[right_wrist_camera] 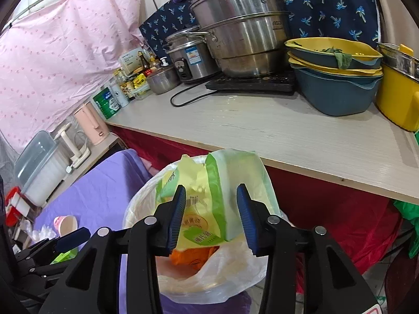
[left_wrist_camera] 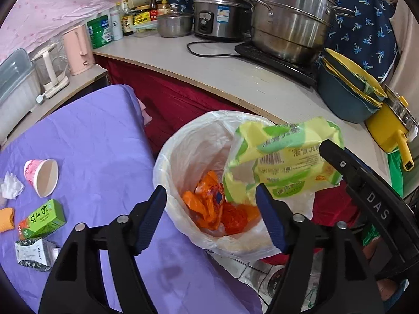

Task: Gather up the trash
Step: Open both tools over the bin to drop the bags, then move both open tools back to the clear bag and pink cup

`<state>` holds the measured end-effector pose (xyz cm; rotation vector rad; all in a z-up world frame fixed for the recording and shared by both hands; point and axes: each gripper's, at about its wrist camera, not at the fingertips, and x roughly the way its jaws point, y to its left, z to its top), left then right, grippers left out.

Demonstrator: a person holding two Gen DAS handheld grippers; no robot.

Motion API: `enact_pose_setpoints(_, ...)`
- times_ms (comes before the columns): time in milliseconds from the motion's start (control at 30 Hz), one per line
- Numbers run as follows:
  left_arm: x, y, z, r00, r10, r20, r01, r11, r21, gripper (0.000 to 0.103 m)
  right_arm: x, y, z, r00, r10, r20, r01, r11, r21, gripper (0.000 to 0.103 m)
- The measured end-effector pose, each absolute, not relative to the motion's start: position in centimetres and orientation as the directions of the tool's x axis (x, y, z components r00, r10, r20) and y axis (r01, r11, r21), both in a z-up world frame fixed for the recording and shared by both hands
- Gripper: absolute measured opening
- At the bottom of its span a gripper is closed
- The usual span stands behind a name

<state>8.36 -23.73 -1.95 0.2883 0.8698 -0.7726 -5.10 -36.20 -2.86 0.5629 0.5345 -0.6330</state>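
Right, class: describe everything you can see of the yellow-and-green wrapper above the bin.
The yellow-and-green wrapper is a crinkled, empty-looking plastic food packet printed with a barcode and Chinese lettering. It hangs tilted over the white-lined bin, above orange wrappers already inside. It sits between the right tongs, whose jaws stand apart; the left pad appears to touch it, and whether the right does is unclear.

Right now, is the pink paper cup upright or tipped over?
Tipped over. The cup lies on its side on the purple cloth, its open mouth facing sideways.
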Motion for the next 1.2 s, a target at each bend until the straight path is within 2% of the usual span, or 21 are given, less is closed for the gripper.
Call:
enact_pose_setpoints(267, 8.8, -22.3, -1.7, 0.426, -0.471, -0.773, 0.681, 0.729, -0.069, 0.077, -4.4, -35.2, -2.2, 0.707, -0.361, -0.607, 0.639, 0.695, 0.331, 0.041)
enact_pose_setpoints(567, 8.5, -21.2, -0.5, 0.451, -0.474, -0.756, 0.675, 0.736, -0.059, 0.078, -4.9, -34.0, -0.6, 0.725, -0.367, -0.583, 0.623, 0.710, 0.328, 0.041)
enact_pose_setpoints(1000, 8.2, -18.0, 0.7, 0.482, -0.470, -0.739, 0.643, 0.763, -0.065, 0.079, -5.6, -30.8, 0.5, 0.742, -0.360, -0.566, 0.601, 0.732, 0.322, 0.050)
enact_pose_setpoints(1200, 8.5, -16.0, 1.0, 0.496, -0.461, -0.736, 0.619, 0.782, -0.072, 0.079, -4.8, -28.8, 0.8, 0.755, -0.333, -0.564, 0.570, 0.759, 0.315, 0.051)
